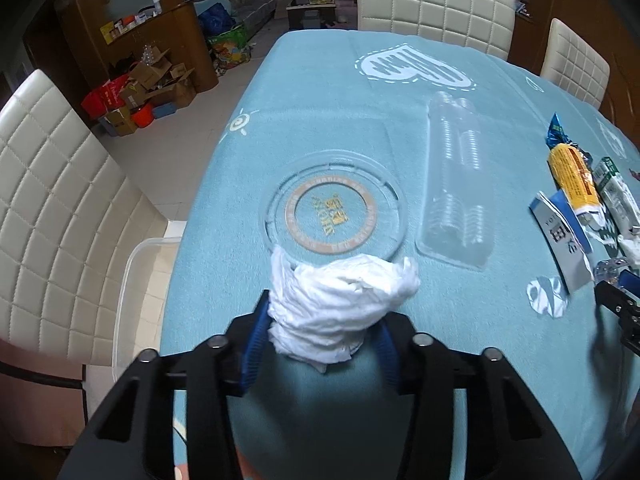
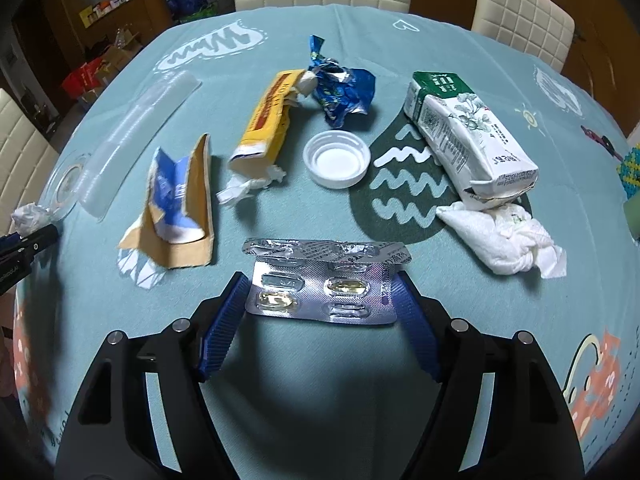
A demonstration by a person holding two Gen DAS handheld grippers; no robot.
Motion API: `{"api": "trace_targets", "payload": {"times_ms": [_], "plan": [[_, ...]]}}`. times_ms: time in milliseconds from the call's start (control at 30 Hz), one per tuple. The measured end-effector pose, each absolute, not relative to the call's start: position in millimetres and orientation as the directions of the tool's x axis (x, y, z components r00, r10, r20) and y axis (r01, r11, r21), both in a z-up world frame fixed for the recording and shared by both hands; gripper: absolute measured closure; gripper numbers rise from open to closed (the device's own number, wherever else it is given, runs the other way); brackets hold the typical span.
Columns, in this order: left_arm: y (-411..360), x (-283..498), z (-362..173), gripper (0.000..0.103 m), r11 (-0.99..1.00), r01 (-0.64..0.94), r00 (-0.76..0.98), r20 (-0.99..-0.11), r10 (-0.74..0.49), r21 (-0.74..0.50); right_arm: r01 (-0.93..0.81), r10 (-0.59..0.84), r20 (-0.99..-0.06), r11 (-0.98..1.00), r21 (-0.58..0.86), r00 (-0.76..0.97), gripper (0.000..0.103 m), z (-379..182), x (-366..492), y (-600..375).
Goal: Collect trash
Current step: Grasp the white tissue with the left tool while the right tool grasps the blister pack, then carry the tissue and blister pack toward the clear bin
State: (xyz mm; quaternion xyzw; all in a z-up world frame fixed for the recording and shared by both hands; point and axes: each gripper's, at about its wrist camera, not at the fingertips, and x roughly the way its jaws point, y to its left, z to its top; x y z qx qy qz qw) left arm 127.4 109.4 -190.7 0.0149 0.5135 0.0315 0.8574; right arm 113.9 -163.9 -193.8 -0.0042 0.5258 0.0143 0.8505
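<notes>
Left wrist view: your left gripper [image 1: 324, 320] is clamped on 1 tissue wad [image 1: 340, 304], above the table [image 1: 320, 120]; the clear bin [image 1: 132, 280] waits off the left edge, so the drop's still pending.

Right wrist view: your right gripper [image 2: 320, 296] straddles 1 blister pack [image 2: 320, 288], not squeezed; 3 boxes, 1 cap [image 2: 336, 158], 1 wrapper [image 2: 340, 88], 1 tissue left.

Little can be read with certainty. The clear round lid [image 1: 332, 216] carries gold Chinese characters at its centre and a ring of small lettering, too fine to make out. The torn blue-and-white box [image 1: 560, 236] shows a large dark Chinese character, with small Latin letters beside it. The green-and-white carton [image 2: 464, 132] bears a printed code square and lines of Chinese print, illegible. The yellow box [image 2: 266, 116] has blurred lettering.
</notes>
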Motion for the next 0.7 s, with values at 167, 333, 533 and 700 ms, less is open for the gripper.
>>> {"api": "trace_targets", "payload": {"times_ms": [167,333,533,700], "plan": [[115.9,113.2,-188.5,0.070,0.998,-0.060,0.466,-0.883,0.057,0.033,-0.063,0.040,-0.889,0.998,0.013,0.456,0.029,-189.7,102.4,-153.6],[121.8,93.7,-181.4,0.072,0.996,-0.081,0.477,-0.877,0.063,0.028,-0.115,0.074,-0.882,0.993,0.022,0.466,0.029,-182.9,87.3,-140.0],[133.7,69.9,-169.6,0.072,0.993,-0.113,0.497,-0.864,0.084,0.032,-0.196,0.120,-0.876,0.980,0.029,0.468,0.029,-175.0,71.5,-112.4],[152.2,51.9,-162.5,0.072,0.987,-0.159,0.506,-0.856,0.106,0.028,-0.280,0.163,-0.868,0.959,0.029,0.468,0.029,-166.4,65.7,-80.6]]}}
